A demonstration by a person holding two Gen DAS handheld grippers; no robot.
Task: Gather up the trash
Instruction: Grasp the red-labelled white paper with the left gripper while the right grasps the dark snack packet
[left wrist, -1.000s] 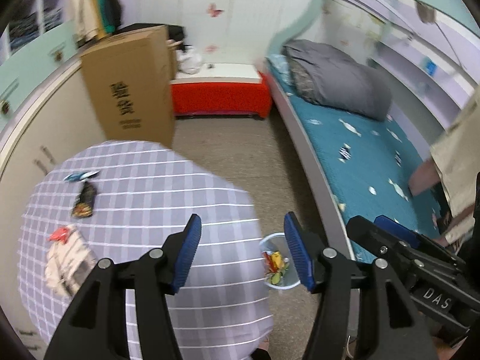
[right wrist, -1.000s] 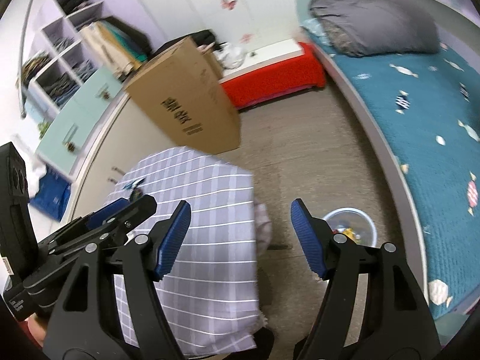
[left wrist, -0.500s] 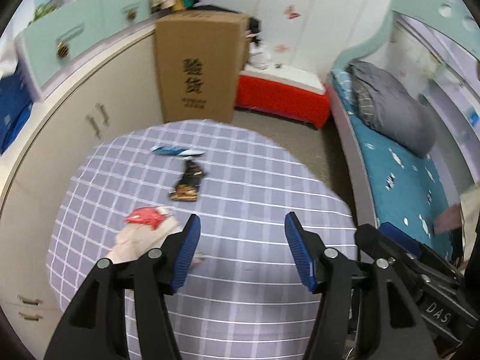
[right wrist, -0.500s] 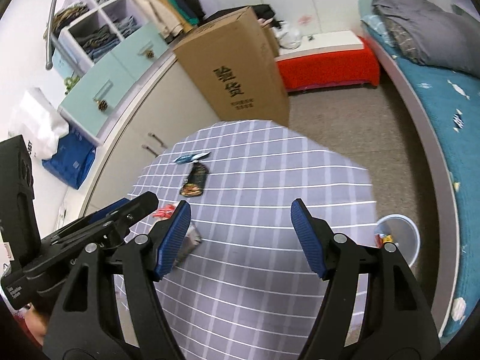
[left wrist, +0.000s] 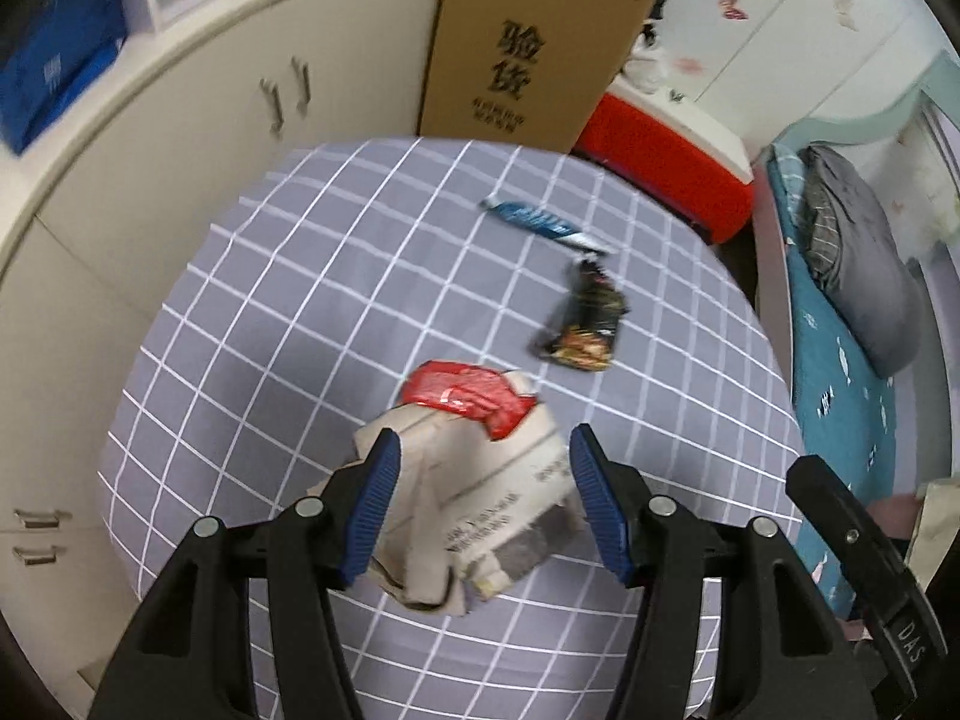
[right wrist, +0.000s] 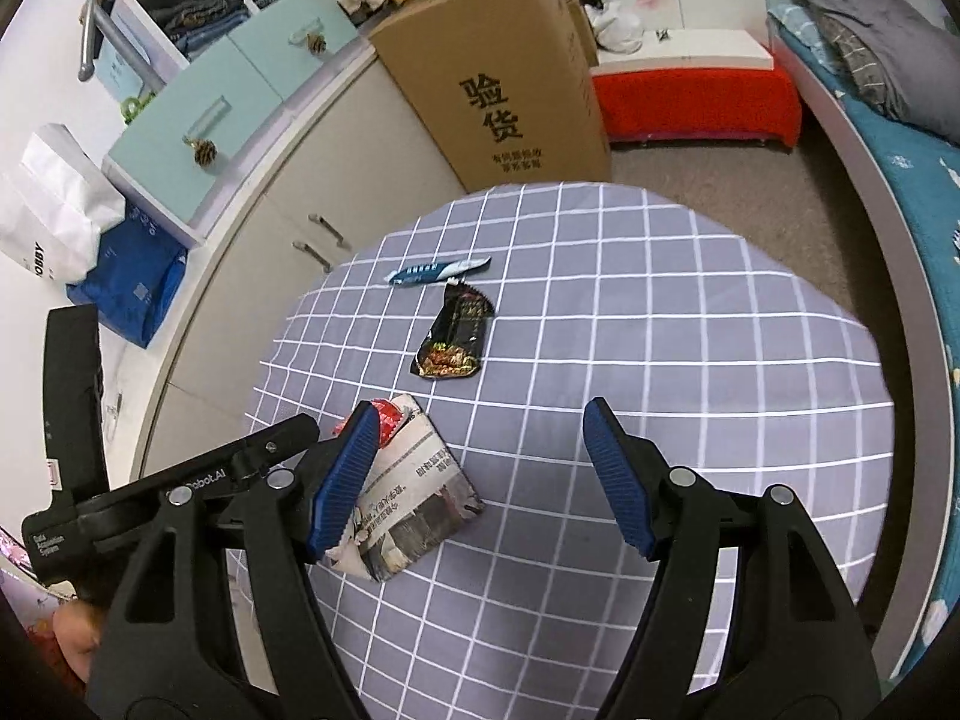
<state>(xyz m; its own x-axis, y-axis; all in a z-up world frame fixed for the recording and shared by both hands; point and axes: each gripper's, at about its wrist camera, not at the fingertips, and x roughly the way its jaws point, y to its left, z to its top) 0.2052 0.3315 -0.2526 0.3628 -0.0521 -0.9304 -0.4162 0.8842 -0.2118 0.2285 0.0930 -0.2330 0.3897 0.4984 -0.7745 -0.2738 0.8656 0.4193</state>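
The left gripper is over the near part of the bench, which has a purple cloth with white squares. Its blue fingers are spread wide, one on each side of a crumpled paper. They are very near the paper, but I cannot tell if they touch it (nothing is squeezed). A red wrapper lies on the far edge of the paper, touching it.

Farther back and a bit to the right lies a dark wrapper. Just behind it is a thin blue wrapper. The two almost meet at one end.

The right gripper is to the right of the left one, over the middle of the bench. Its fingers are wide apart too, and nothing is between them but the cloth. In its view the left gripper shows as a black arm at the left edge, and the paper sits by the left finger, partly behind it. The red wrapper peeks out at the finger's tip. The dark wrapper and the blue wrapper lie farther back.

Behind the bench stands a box with black writing. To the right is a bed with a blue sheet.
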